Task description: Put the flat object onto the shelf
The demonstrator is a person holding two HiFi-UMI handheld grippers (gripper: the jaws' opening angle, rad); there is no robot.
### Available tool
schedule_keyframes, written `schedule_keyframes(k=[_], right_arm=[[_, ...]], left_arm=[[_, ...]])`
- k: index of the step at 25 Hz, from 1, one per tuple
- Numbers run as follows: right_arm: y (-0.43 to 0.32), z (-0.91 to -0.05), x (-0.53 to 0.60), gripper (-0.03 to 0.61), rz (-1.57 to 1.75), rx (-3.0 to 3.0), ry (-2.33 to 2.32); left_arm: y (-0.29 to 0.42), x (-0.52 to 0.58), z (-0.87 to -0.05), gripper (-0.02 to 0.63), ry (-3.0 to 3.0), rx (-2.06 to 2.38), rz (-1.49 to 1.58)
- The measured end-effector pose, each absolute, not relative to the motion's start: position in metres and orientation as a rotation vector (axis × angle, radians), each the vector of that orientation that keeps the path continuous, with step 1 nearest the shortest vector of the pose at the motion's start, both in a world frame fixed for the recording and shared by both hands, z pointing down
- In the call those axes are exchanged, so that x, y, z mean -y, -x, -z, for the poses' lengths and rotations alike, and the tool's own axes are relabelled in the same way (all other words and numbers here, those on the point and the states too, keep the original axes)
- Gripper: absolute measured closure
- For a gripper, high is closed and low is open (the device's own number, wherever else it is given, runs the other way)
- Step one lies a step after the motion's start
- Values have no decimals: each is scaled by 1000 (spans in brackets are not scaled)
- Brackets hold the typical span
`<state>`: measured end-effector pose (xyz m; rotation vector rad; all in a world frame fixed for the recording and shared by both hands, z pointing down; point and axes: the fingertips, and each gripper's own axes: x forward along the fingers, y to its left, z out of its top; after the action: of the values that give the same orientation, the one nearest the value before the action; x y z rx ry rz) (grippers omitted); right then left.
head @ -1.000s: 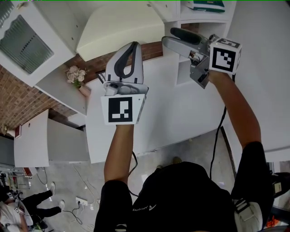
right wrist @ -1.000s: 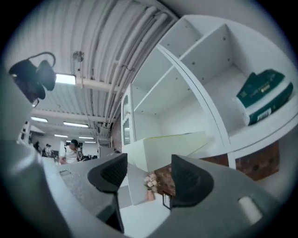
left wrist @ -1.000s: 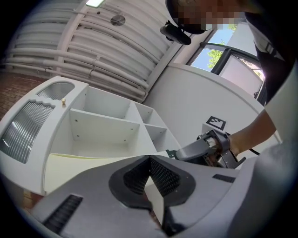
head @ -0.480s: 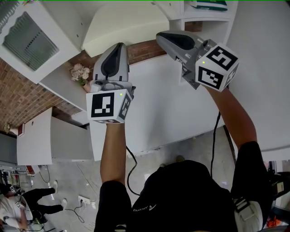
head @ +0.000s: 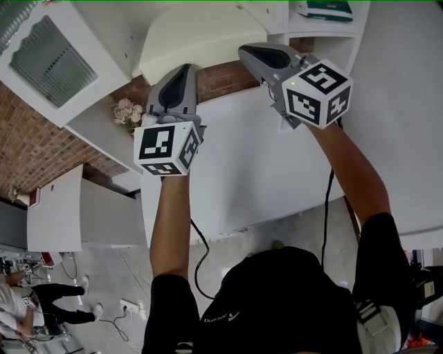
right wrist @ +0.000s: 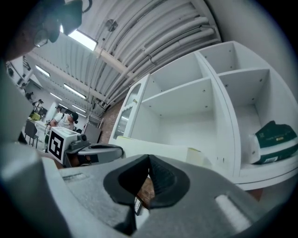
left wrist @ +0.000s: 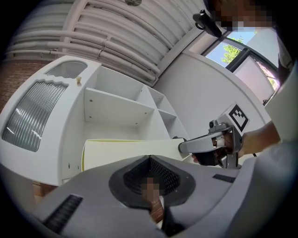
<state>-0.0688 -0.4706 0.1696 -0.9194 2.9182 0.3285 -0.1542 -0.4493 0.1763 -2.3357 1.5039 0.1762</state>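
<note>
The flat object, a pale cream board (head: pixel 197 38), lies inside the lower compartment of the white shelf unit (head: pixel 275 21). In the left gripper view the board (left wrist: pixel 125 152) rests beyond the jaws, and in the right gripper view the board (right wrist: pixel 160 149) does too. My left gripper (head: pixel 180 70) is shut and empty, its tips just short of the board's near edge. My right gripper (head: pixel 244 50) is also shut on nothing, at the board's right end. Each gripper shows in the other's view: the right gripper (left wrist: pixel 182 148) and the left gripper (right wrist: pixel 120 149).
A green package (head: pixel 325 8) sits in the shelf's right compartment. A cabinet door with ribbed glass (head: pixel 45 61) is at the left, beside a brick wall (head: pixel 41 148). A vase of pale flowers (head: pixel 127 113) stands near the left gripper. A person (head: pixel 31 308) is far off at the lower left.
Both grippers' jaws have gone from open to shut with nothing in them. Both have shifted slightly left, and the right one has turned.
</note>
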Motion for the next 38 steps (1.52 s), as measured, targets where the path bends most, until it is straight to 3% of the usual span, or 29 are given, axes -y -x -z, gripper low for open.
schedule_keyframes(k=[21,38], right_arm=[[74,-175,495,577,-332,-2935,910],[85,-181,428,577,-394,-2927,654]], left_arm=[[152,471,-177,617,2355,-1523,-193],[139,414,-179,617,2382,-1448,-237]])
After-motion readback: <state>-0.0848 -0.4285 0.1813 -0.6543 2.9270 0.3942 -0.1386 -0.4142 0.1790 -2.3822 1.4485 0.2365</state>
